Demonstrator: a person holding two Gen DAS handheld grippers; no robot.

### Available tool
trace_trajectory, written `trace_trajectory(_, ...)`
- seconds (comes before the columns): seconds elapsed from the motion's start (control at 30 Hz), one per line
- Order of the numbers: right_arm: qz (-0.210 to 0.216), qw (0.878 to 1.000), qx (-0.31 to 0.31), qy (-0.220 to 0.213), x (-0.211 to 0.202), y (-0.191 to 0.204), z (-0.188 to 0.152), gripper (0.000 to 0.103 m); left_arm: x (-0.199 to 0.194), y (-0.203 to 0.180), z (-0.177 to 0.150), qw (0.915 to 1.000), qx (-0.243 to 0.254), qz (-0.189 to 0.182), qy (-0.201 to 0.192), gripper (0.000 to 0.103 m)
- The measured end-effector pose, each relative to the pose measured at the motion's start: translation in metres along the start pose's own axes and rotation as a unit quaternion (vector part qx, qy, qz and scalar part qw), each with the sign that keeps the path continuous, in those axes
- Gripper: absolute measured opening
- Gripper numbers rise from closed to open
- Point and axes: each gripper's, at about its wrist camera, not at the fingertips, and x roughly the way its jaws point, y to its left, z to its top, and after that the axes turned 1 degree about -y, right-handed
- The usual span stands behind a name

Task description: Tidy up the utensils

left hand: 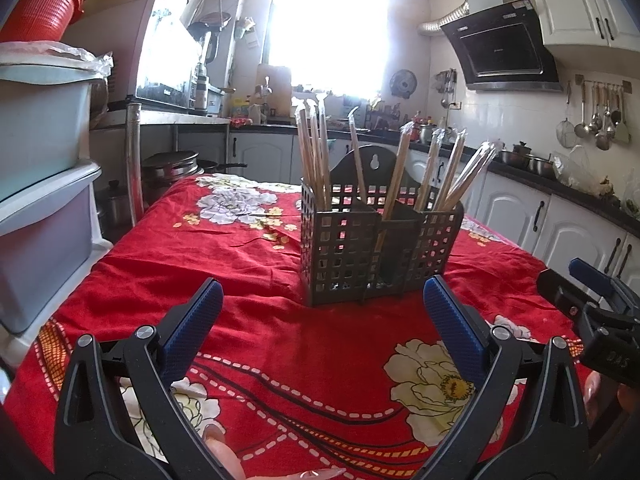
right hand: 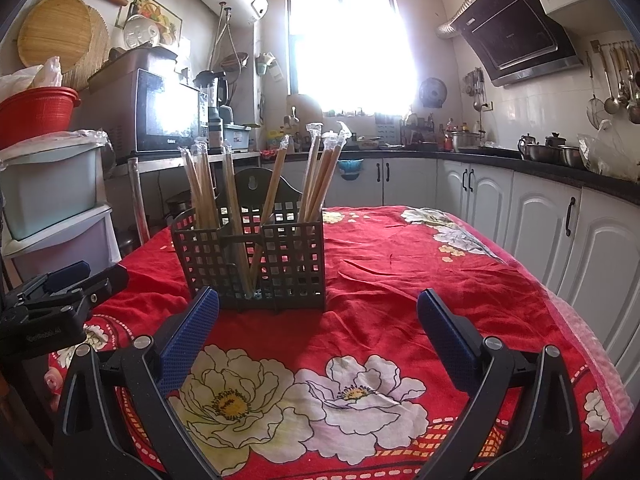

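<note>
The dark lattice utensil holder (left hand: 380,248) stood upright on the tabletop (left hand: 248,264) under a red flowered cloth (right hand: 400,280), in the middle of the left wrist frame and left of centre in the right wrist frame. Wrapped chopsticks (left hand: 316,148) leaned out of its compartments, a cluster at the left end, one or two in the narrow middle slot and a fan at the right end. The left tool (left hand: 323,300) hung released just short of the holder, its blue pads wide apart with nothing between them; in its own view the right pad overlapped the holder's lower right corner. The right tool (right hand: 318,312) was likewise spread and empty, its left pad just before the holder's near left corner. Each tool showed at the edge of the other's frame, with bare cloth between them. Nothing lay on the cloth around the holder. At the left edge rose stacked plastic drawers (left hand: 44,184) with a red basket (right hand: 36,112) on top, and a microwave (right hand: 160,112) behind. White cabinets (right hand: 540,216) under a dark counter (right hand: 520,160) ran along the right, with pots (right hand: 548,150), hanging ladles (left hand: 596,112) and a range hood (left hand: 504,48) above. A bright window (right hand: 348,48) glared at upper centre.
</note>
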Motion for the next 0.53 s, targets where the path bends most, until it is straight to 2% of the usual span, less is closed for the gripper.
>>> trace_trajectory(0.17,-0.011,1.000,0.008,0.006,0.001,-0.002,0.001,0.097,0.004,0.006,0.000,0.9996,-0.021,0.006,0.018,0.093)
trace_trajectory(0.27,-0.037,0.999,0.023,0.019,0.001,-0.014,0.005,0.097,0.009,0.021,0.007,0.9973,-0.050,0.010,0.052,0.093)
trace_trajectory(0.3,-0.050,0.998,0.025,0.026,0.003,-0.022,0.008,0.097,0.015,0.030,0.012,0.9955,-0.054,0.027,0.074,0.093)
trace_trajectory(0.4,-0.112,0.990,0.027,0.085,0.025,-0.062,0.020,0.097,0.036,0.065,0.023,0.9882,-0.048,0.082,0.120,0.093)
trace_trajectory(0.47,-0.160,0.977,0.026,0.141,0.050,-0.097,0.023,0.097,0.053,0.089,0.026,0.9805,-0.026,0.137,0.139,0.093)
trace_trajectory(0.53,-0.185,0.965,0.030,0.181,0.072,-0.127,0.021,0.097,0.072,0.112,0.024,0.9730,-0.028,0.166,0.158,0.093)
